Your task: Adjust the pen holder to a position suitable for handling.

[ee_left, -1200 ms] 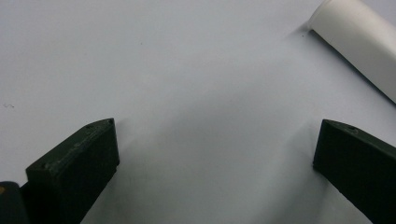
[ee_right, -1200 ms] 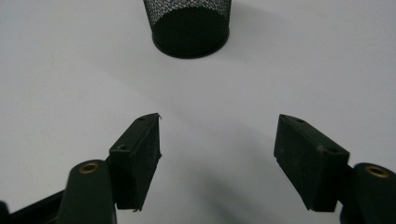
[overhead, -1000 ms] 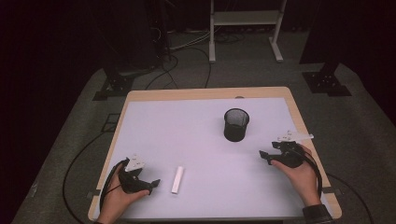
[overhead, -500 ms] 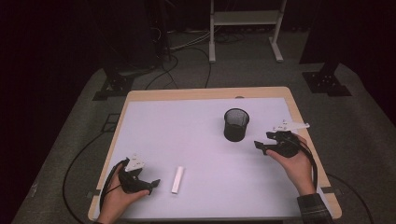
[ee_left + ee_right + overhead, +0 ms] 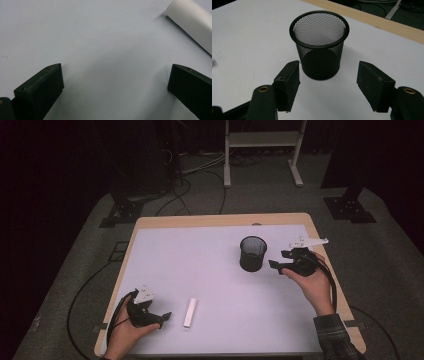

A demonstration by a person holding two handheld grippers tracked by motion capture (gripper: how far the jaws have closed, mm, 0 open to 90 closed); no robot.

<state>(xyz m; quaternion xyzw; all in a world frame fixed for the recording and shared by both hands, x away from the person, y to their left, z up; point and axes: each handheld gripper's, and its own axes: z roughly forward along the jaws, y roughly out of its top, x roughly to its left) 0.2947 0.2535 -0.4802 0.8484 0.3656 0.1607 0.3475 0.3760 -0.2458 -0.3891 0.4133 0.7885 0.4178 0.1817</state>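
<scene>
Right gripper (image 5: 278, 266) near the table's right edge, jaws spread wide and empty, aimed at the upright black wire-mesh cup (image 5: 253, 253), which stands just beyond the jaw tips and apart from them. Left gripper (image 5: 161, 317) at the near left corner of the white-topped table (image 5: 200, 255), jaws wide open, holding nothing. White cylindrical tube (image 5: 190, 312) lies flat just beside it near the near edge.

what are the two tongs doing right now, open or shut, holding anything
Left tongs: open, empty, low over the table beside the white tube.
Right tongs: open, empty, jaws spread and aimed at the black mesh cup, not touching it.
</scene>
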